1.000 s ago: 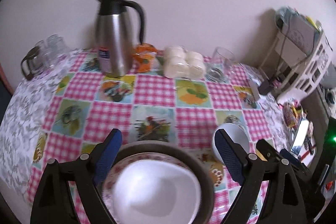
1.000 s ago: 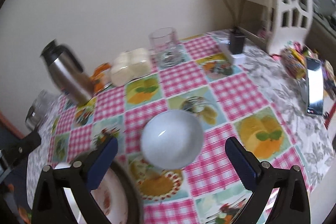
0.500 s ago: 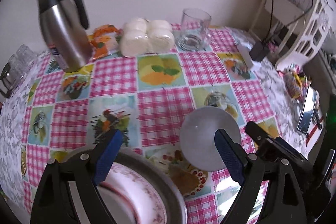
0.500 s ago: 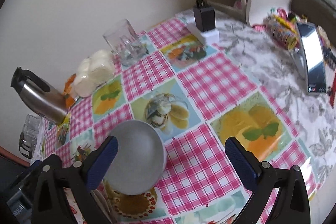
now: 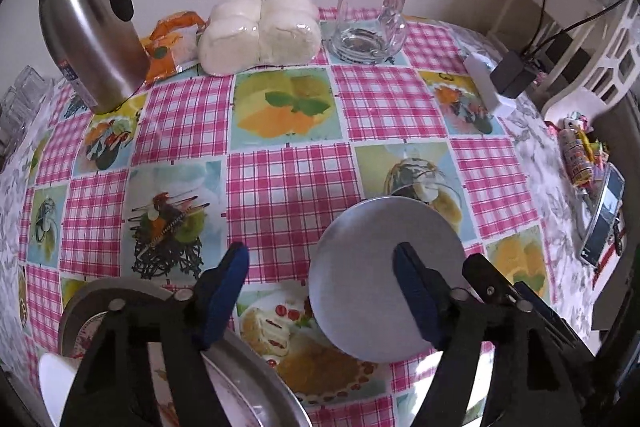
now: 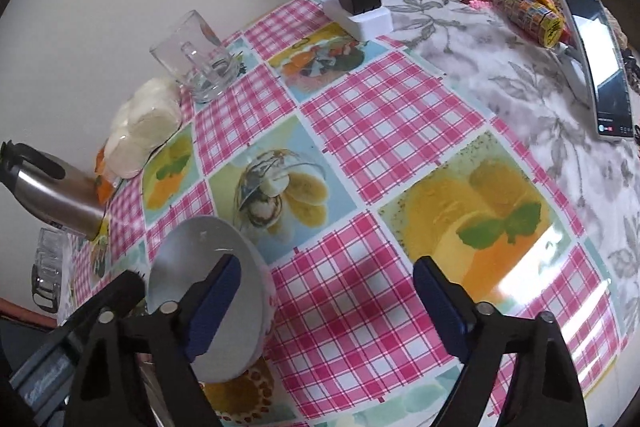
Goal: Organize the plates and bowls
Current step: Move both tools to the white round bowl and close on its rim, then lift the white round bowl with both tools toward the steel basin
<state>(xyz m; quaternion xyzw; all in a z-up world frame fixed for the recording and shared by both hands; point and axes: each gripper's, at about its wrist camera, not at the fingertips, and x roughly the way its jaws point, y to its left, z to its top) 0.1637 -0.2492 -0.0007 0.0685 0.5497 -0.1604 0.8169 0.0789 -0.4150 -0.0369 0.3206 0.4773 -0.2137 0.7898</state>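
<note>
1. Checkered tabletop point(image 5: 288, 183) is carrying a white bowl point(image 5: 376, 259) beside a plate point(image 5: 256, 379) near its front edge.
2. Left hand-held gripper point(image 5: 320, 287) is closing unclamped, right finger over the bowl.
3. Right hand-held gripper point(image 6: 328, 295) is closing empty, left finger over the bowl.

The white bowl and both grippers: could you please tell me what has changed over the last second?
Both grippers swung right and dropped toward the white bowl, closing partly; the left gripper and right gripper each straddle its rim without gripping. The stacked plates slid to the frame's left. The bowl, thermos and glass mug stayed put.
</note>
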